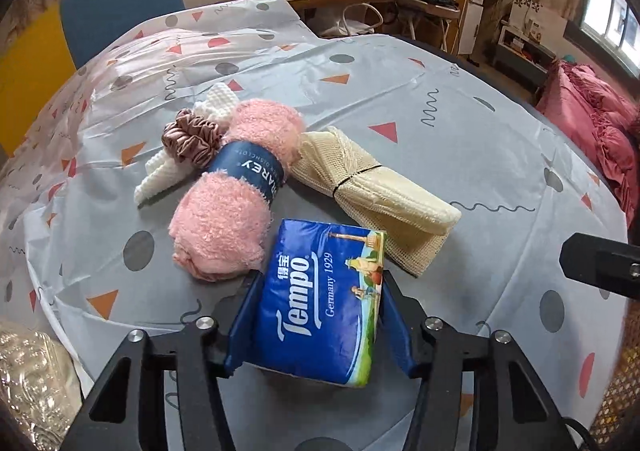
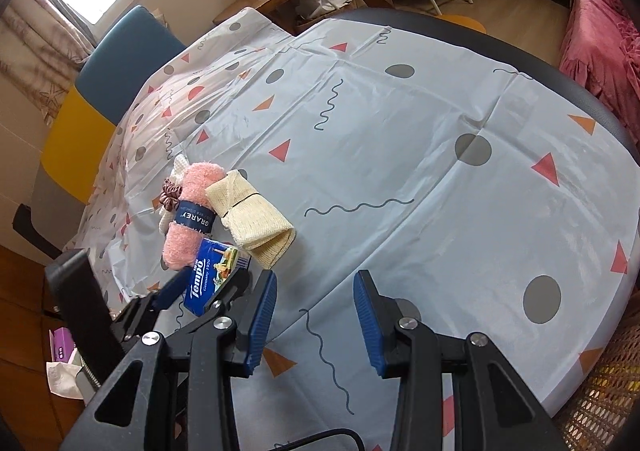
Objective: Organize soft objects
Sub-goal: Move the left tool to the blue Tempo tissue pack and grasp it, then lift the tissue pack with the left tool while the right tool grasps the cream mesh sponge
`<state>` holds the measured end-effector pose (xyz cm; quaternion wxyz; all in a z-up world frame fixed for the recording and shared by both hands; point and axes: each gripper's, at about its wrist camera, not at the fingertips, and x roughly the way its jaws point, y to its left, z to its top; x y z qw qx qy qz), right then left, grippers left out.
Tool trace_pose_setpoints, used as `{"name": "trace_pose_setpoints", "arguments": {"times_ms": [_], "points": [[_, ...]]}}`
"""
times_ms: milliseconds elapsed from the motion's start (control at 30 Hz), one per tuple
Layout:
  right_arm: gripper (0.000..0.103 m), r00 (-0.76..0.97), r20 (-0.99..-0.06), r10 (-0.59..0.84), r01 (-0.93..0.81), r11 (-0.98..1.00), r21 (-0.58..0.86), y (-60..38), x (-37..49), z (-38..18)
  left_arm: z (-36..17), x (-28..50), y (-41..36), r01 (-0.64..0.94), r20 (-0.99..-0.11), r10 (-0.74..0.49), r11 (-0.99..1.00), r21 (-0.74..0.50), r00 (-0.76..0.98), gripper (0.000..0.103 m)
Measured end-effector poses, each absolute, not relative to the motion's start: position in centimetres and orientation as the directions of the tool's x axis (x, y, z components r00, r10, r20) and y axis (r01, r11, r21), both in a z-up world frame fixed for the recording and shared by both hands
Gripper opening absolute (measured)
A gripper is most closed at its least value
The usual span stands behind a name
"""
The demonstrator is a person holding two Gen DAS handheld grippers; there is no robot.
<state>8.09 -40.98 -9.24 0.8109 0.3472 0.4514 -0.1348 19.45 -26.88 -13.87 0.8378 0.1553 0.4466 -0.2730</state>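
A blue Tempo tissue pack (image 1: 320, 291) sits between the blue pads of my left gripper (image 1: 320, 279), which press on both of its sides, just above the tablecloth. Just beyond it lies a pile: a pink fluffy towel (image 1: 232, 187) with a navy band, a beige mesh cloth roll (image 1: 372, 187), a brown-pink scrunchie (image 1: 192, 139) and a white waffle cloth (image 1: 160, 175). In the right wrist view the tissue pack (image 2: 208, 275) and the pile's pink towel (image 2: 192, 211) are at the left. My right gripper (image 2: 316, 311) stands open over bare cloth, with nothing between its fingers.
The round table (image 2: 400, 123) wears a pale cloth with dots and triangles. A blue and yellow chair (image 1: 116, 3) stands behind it. A pink bedspread (image 2: 600, 43) is at the right, a woven seat (image 2: 600, 391) at lower right, crinkled clear plastic (image 1: 32, 379) at lower left.
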Motion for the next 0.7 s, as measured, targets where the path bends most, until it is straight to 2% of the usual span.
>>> {"name": "trace_pose_setpoints", "arguments": {"times_ms": [467, 567, 700], "points": [[0.04, 0.523, -0.844, 0.12, 0.516, 0.743, 0.425, -39.9, 8.6, -9.7, -14.1, 12.8, -20.2, 0.535, -0.825, -0.291, 0.845, 0.016, 0.484, 0.055], [0.04, 0.515, -0.844, 0.148, 0.475, 0.77, 0.425, -39.4, 9.4, -9.4, -14.2, 12.3, -19.5, 0.534, -0.815, -0.297, 0.845, 0.018, 0.497, 0.054], [0.04, 0.528, -0.842, 0.11, 0.365, 0.866, 0.342, -39.6, 11.7, -7.5, -14.3, 11.9, -19.1, 0.524, -0.807, -0.306, 0.852, 0.006, 0.506, 0.054]]}}
